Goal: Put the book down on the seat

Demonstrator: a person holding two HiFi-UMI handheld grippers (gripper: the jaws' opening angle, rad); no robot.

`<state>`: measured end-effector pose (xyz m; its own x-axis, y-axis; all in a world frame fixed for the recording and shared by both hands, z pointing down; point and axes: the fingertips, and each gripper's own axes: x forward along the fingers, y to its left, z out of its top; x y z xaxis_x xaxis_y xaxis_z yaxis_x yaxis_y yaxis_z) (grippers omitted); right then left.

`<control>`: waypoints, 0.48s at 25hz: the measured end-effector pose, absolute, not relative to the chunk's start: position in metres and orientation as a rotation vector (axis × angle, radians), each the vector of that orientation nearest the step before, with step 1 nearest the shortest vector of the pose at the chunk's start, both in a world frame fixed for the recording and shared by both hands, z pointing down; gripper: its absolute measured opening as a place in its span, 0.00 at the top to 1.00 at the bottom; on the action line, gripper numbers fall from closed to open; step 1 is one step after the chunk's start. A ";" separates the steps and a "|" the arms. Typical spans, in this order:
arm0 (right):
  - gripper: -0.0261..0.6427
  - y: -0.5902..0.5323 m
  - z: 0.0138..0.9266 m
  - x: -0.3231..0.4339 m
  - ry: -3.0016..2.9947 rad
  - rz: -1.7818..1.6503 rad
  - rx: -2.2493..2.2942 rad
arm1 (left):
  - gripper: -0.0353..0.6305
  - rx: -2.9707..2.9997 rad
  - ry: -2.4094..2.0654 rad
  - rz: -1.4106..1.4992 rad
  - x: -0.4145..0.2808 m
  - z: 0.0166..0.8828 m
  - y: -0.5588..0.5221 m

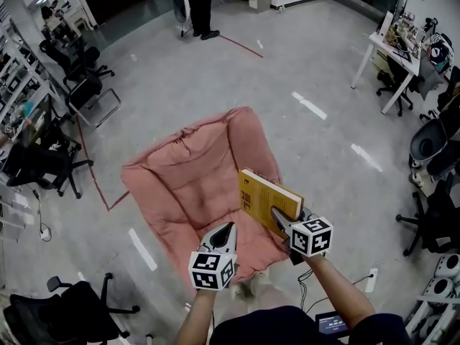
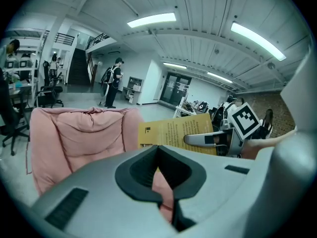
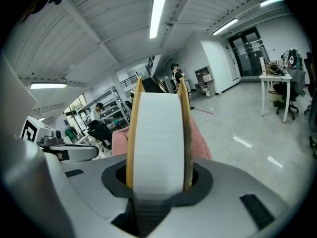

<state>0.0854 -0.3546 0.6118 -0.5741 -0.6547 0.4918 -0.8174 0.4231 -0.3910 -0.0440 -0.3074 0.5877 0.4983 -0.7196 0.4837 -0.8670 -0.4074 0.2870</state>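
Observation:
A yellow book [image 1: 267, 201] stands on edge above the right side of the pink cushioned seat [image 1: 187, 178], with my right gripper [image 1: 277, 214] shut on it. In the right gripper view the book's white page edge [image 3: 158, 138] fills the space between the jaws, and the seat [image 3: 120, 139] shows behind it. My left gripper [image 1: 226, 228] hovers over the seat's front edge, shut and empty. From the left gripper view, the book's cover [image 2: 171, 131] is held by the right gripper [image 2: 198, 139] beside the seat's back [image 2: 74, 133].
Black office chairs [image 1: 79, 77] stand at the left and near the bottom left [image 1: 65, 315]. A white desk [image 1: 392, 52] and more chairs line the right side. A person [image 1: 200, 6] stands far off. Red tape [image 1: 93, 171] marks the floor.

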 end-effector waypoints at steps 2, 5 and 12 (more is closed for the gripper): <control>0.73 -0.357 0.621 0.086 -2.404 0.895 1.268 | 0.94 2.228 -1.311 0.395 -0.045 0.593 -0.311; 0.73 -0.361 0.631 0.085 -2.390 0.909 1.250 | 0.94 2.211 -1.325 0.400 -0.047 0.597 -0.316; 0.73 -0.366 0.654 0.084 -2.350 0.933 1.222 | 0.94 2.172 -1.319 0.410 -0.048 0.614 -0.322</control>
